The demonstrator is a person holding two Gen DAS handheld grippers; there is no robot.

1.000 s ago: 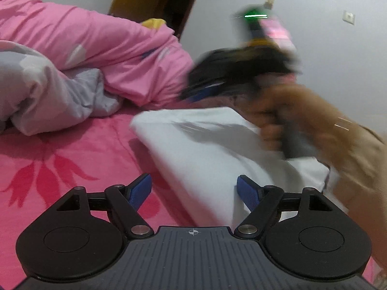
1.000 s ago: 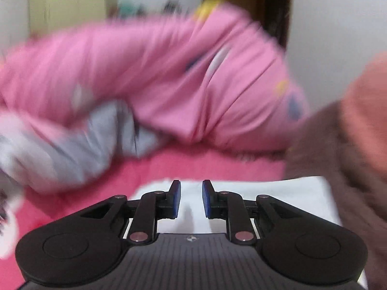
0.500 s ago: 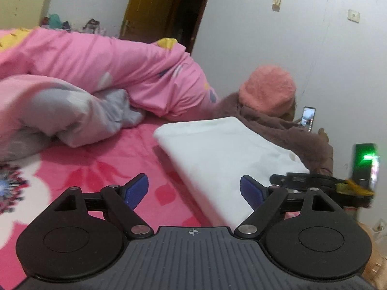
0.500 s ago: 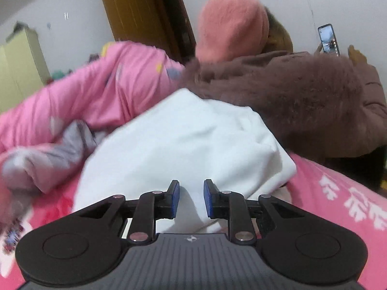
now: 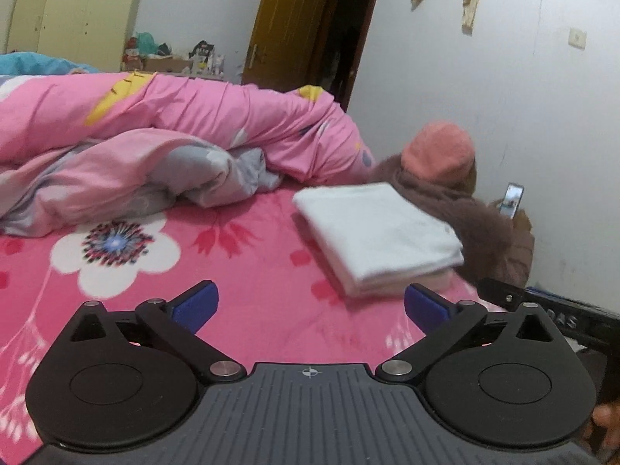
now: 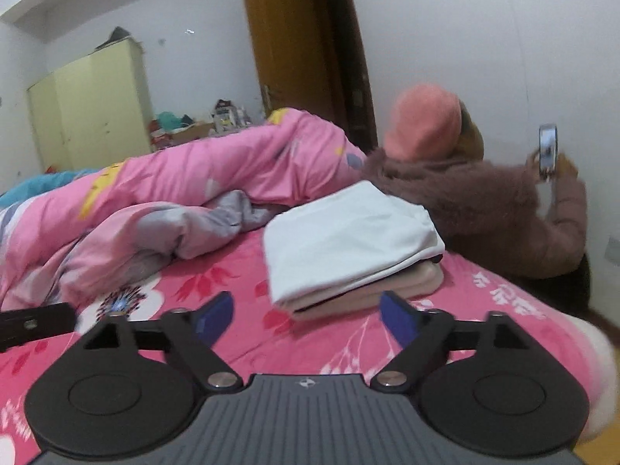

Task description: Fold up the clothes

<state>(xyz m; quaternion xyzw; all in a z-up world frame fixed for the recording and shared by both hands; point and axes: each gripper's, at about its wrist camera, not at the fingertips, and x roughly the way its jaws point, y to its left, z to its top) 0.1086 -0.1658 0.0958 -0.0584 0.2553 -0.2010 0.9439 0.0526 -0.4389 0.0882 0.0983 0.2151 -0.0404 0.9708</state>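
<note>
Left tool [image 5: 308, 304] spread wide, empty | right tool [image 6: 306, 312] spread wide, empty | folded white garment [image 6: 348, 240] untouched on bed [image 5: 248, 271]

Home bedroom, bed [image 5: 252, 271] with pink duvet [image 5: 174, 124], wardrobe [image 6: 93, 108], door [image 6: 294, 46]

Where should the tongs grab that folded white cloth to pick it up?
Probably the near folded edge of the white cloth, coming in low from the front. It lies flat on a stack, and its layers show along that edge, so open tongs could slide around them.
</note>
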